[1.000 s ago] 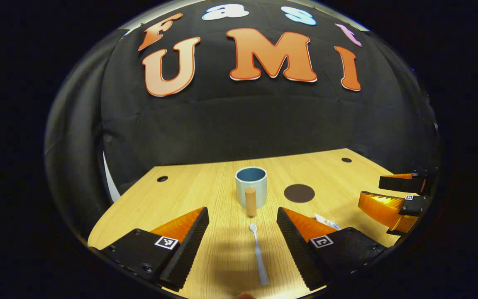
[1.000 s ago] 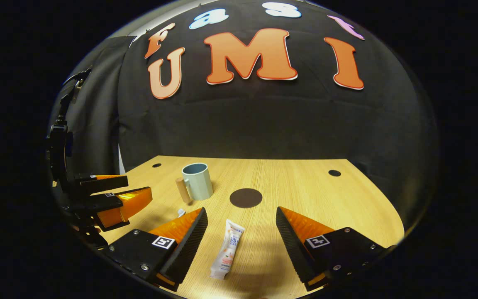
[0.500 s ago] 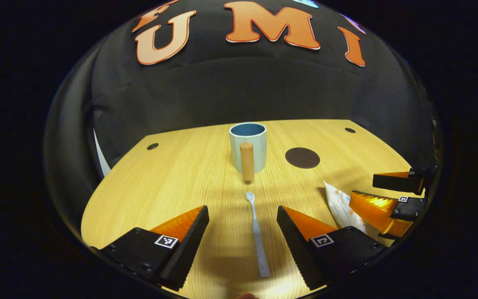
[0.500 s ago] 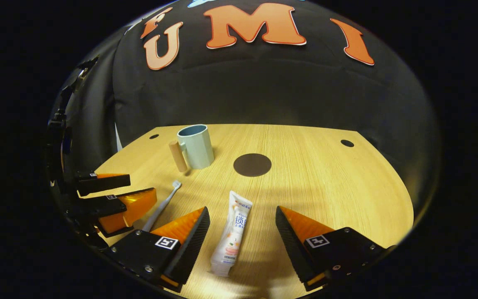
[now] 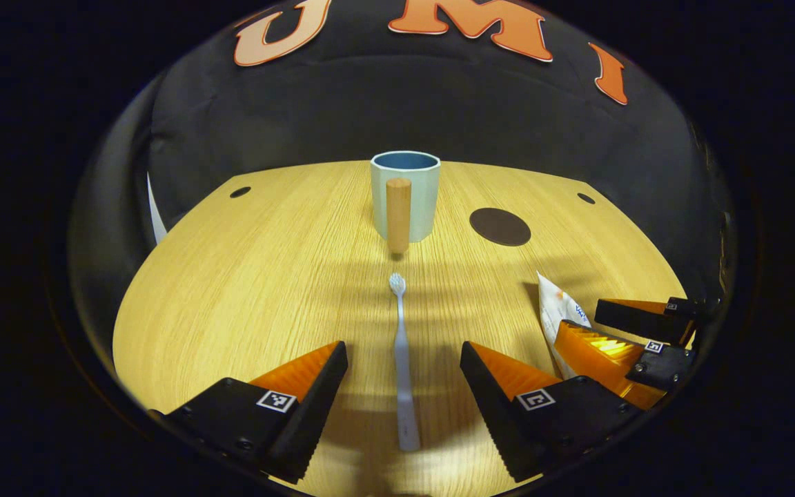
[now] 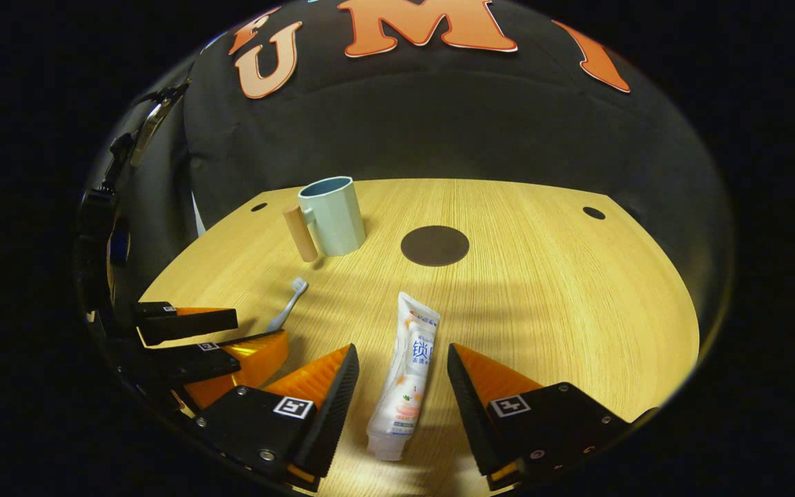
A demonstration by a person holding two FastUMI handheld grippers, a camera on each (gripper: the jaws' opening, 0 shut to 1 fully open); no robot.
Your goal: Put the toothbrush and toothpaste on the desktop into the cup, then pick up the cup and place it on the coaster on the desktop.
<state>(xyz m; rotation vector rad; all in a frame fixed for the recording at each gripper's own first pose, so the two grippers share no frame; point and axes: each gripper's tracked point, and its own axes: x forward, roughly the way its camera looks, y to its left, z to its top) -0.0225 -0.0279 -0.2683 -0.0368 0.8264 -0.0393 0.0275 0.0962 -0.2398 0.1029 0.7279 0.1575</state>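
A pale toothbrush (image 5: 402, 352) lies flat on the wooden desktop (image 5: 246, 276), its handle between the fingers of my open left gripper (image 5: 403, 352), untouched by them. A white toothpaste tube (image 6: 408, 373) lies between the fingers of my open right gripper (image 6: 397, 353), which stand close on either side without pressing it. The light blue cup (image 5: 404, 193) with a wooden handle (image 5: 398, 214) stands upright farther back, empty as far as I can see. A dark round coaster (image 5: 499, 226) lies to its right. The cup (image 6: 332, 215), coaster (image 6: 435, 246) and toothbrush (image 6: 287, 304) also appear in the right gripper view.
Small dark holes (image 5: 239, 192) mark the desktop's far corners. In the left gripper view the right gripper (image 5: 635, 331) hangs low at the right, over the toothpaste (image 5: 556, 310). In the right gripper view the left gripper (image 6: 197, 338) sits at the left edge. Black cloth walls close the back.
Both grippers have tilted down and come lower over the desktop. The toothbrush and toothpaste now lie further in between their fingers, and the right gripper's fingers have narrowed slightly.
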